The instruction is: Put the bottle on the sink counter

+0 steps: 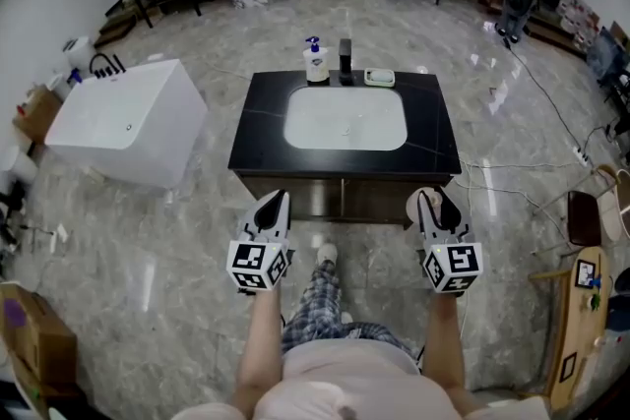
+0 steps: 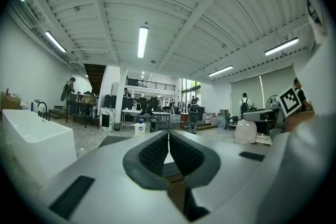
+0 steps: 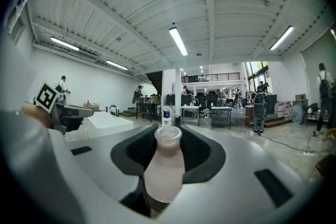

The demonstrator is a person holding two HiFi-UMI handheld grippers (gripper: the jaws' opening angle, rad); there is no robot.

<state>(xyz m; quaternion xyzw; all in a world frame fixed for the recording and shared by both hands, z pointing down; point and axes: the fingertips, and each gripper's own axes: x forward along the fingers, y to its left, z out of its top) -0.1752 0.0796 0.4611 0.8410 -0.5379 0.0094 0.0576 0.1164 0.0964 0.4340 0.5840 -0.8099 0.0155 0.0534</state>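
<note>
A frosted, pale pink bottle (image 3: 164,165) stands upright between the pads of my right gripper (image 3: 169,139), which is shut on it. In the head view that gripper (image 1: 433,204) hovers just in front of the right front corner of the black sink counter (image 1: 438,148), above the floor. My left gripper (image 1: 273,205) hangs level with it in front of the counter's left side. In the left gripper view its jaws (image 2: 168,139) are pressed together with nothing between them. From there the bottle (image 2: 245,132) shows off to the right.
On the counter's back edge stand a white soap pump bottle (image 1: 315,62), a dark faucet (image 1: 346,60) and a small soap dish (image 1: 380,77), behind the white basin (image 1: 346,119). A white bathtub (image 1: 123,125) sits to the left. Cables (image 1: 522,187) lie on the floor to the right.
</note>
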